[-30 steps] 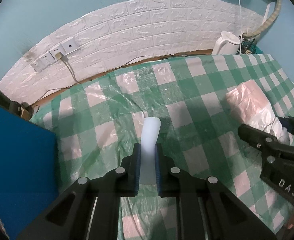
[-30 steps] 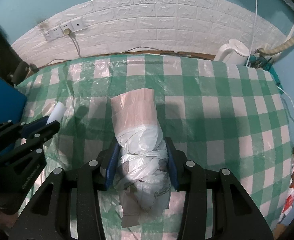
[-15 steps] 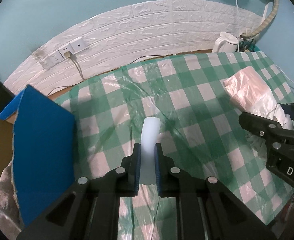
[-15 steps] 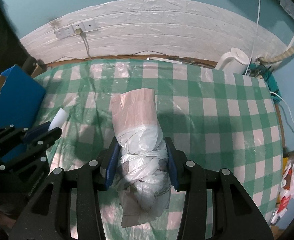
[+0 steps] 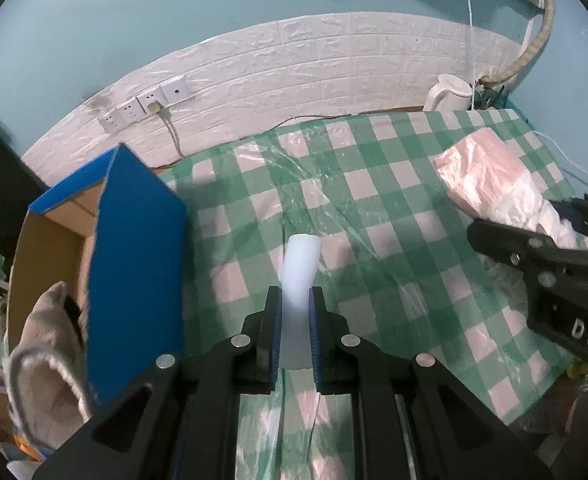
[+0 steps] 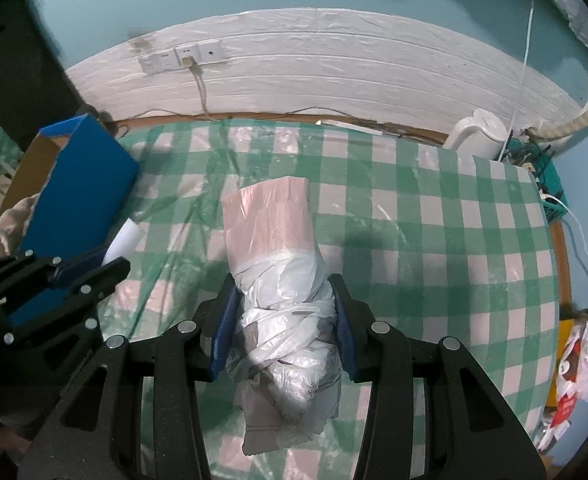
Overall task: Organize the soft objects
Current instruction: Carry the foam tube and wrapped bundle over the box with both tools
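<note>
My left gripper is shut on a white foam tube and holds it above the checked tablecloth. The tube and left gripper also show at the left of the right wrist view. My right gripper is shut on a pink-and-white plastic-wrapped bundle, which also shows at the right of the left wrist view. A blue cardboard box, open at the top, stands at the table's left edge with a grey cloth in it.
A white kettle stands at the back right corner. Wall sockets with a cable sit on the white brick panel behind the table. Plastic bags lie beyond the table's right edge.
Both grippers have risen and pulled back with their loads. The blue box and the cloth inside it have come into view at the left.
</note>
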### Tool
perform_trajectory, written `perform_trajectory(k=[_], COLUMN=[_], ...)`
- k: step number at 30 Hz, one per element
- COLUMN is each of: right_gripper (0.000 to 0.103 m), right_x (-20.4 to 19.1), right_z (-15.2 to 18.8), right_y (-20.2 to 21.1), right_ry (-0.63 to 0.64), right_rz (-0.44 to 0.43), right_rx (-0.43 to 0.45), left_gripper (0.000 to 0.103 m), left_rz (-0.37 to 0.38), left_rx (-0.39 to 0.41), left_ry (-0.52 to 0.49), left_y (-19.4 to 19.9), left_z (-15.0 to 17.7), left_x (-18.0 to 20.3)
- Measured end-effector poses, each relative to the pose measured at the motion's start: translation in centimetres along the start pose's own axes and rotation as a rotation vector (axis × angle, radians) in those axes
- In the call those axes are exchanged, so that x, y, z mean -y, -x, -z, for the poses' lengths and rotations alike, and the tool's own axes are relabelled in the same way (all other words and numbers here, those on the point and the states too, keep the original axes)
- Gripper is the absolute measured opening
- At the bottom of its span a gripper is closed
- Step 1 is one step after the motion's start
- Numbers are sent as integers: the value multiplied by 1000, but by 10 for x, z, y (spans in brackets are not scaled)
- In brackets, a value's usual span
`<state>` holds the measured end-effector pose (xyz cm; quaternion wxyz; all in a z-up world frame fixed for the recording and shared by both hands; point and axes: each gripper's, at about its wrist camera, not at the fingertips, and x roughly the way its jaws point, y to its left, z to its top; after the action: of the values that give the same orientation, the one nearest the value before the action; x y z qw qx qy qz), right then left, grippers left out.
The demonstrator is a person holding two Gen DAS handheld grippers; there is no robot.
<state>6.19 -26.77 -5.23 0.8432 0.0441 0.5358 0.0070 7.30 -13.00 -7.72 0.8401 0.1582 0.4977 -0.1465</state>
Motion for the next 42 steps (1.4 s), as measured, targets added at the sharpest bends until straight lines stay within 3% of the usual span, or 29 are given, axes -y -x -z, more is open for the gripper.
perform_trajectory(k=[24,42], right_gripper=[43,43], right_x=[-77,-164], right_z=[-5,-25], right_y=[43,46], right_ry=[136,265], right_rz=[-96,-165], right_rx=[50,61], left_gripper=[12,13], left_rz=[-86,-113], left_rx=[68,121], left_ry=[115,267], left_y=[67,104], left_z=[46,67], left_x=[-66,-148])
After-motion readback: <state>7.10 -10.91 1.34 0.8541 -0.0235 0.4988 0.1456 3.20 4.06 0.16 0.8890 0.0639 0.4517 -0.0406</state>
